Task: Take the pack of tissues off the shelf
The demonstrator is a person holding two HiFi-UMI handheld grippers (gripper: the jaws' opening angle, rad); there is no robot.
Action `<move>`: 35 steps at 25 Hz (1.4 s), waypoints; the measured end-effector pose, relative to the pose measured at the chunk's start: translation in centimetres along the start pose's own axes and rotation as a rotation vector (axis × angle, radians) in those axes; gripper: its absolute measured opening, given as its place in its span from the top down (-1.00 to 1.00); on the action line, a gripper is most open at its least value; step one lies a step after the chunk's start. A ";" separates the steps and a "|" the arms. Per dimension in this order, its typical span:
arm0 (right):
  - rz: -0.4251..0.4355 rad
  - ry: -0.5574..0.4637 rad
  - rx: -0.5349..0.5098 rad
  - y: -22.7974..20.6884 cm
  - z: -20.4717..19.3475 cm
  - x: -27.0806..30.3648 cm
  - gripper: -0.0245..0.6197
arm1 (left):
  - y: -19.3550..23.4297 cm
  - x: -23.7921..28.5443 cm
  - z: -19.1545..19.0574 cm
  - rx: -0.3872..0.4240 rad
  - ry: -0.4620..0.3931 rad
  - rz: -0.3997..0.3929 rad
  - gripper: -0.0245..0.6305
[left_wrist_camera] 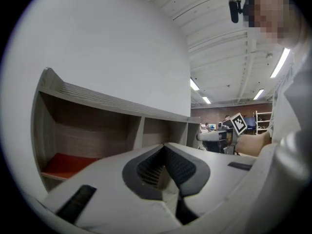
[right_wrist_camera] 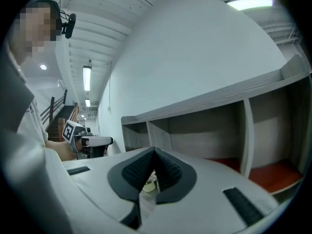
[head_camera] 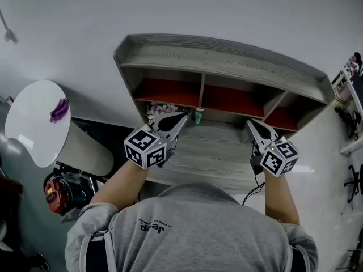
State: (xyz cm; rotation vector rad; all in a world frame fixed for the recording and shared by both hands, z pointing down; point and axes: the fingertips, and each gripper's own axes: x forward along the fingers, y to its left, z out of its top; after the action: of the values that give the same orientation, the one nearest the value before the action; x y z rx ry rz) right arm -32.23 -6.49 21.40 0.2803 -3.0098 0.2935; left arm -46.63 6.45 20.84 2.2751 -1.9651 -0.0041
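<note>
The pack of tissues (head_camera: pixel 160 111), white with a pink flower print, lies on the grey shelf unit (head_camera: pixel 227 52) at the mouth of its left compartment. My left gripper (head_camera: pixel 182 118) is shut and empty, its tip just right of the pack and close to it. My right gripper (head_camera: pixel 250 123) hovers over the desk board before the middle and right compartments, its jaws together and holding nothing. In the left gripper view the closed tips (left_wrist_camera: pixel 164 145) face the left compartment. The right gripper view shows its own closed tips (right_wrist_camera: pixel 155 150) facing the compartments.
A small green bottle (head_camera: pixel 198 116) stands just right of my left gripper's tip. The compartments have red floors (head_camera: pixel 170 91). A round white table (head_camera: pixel 35 120) with a purple object (head_camera: pixel 59 110) stands at the left. A white wall rises behind the shelf.
</note>
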 end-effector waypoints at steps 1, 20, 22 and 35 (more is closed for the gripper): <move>0.008 0.001 -0.001 0.5 -0.2 0.5 0.90 | 0.5 -0.6 -0.1 -0.006 -0.003 0.008 0.89; 0.068 -0.004 -0.017 2.8 -0.5 3.5 0.90 | 1.6 -2.6 -0.9 -0.030 0.003 0.016 0.89; 0.067 -0.003 -0.018 2.8 -0.5 3.5 0.90 | 1.5 -2.5 -1.1 -0.029 0.006 0.011 0.89; 0.072 -0.005 -0.026 2.9 -0.5 2.7 0.90 | 0.8 -2.3 -1.2 -0.034 0.009 -0.004 0.89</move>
State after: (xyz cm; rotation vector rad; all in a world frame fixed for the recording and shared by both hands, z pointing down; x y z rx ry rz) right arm -35.41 -4.02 21.70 0.1706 -3.0309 0.2596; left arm -47.67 8.77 21.94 2.2535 -1.9413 -0.0267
